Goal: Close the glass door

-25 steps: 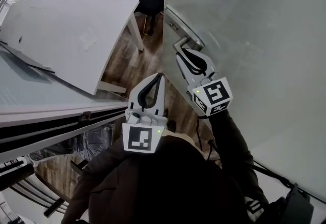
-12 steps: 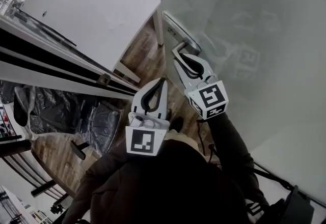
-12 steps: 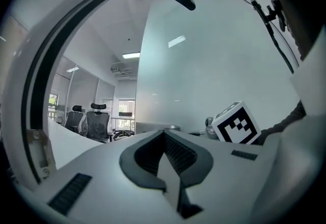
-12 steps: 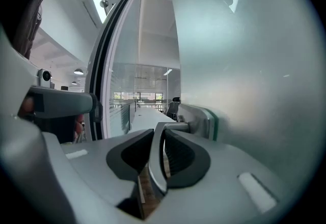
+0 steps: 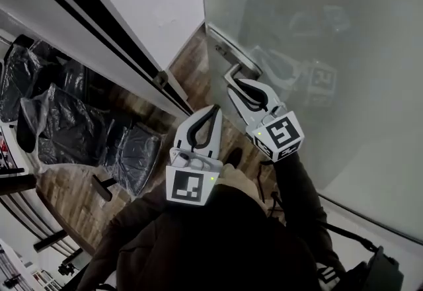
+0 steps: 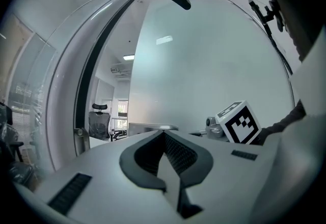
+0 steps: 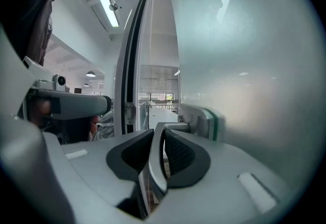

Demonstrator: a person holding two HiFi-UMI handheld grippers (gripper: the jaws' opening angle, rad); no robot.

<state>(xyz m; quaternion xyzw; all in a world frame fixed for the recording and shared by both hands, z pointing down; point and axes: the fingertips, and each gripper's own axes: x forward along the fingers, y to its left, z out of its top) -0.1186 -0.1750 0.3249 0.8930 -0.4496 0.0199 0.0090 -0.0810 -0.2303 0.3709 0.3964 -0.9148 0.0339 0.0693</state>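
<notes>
Handle lengthwise between clamped right tongs, glass door upright

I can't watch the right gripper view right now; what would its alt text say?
The right gripper is shut on the metal door handle, which sticks out from the frosted glass door filling the right side. To the left stands the door frame with a dark strip, and an office shows through the gap between them.

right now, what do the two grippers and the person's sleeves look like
The left gripper and right gripper are pale grey plastic, with curved jaws lined in black ribbed pads. Each carries a white cube printed with black square markers and a small green light. The sleeves are dark.
</notes>
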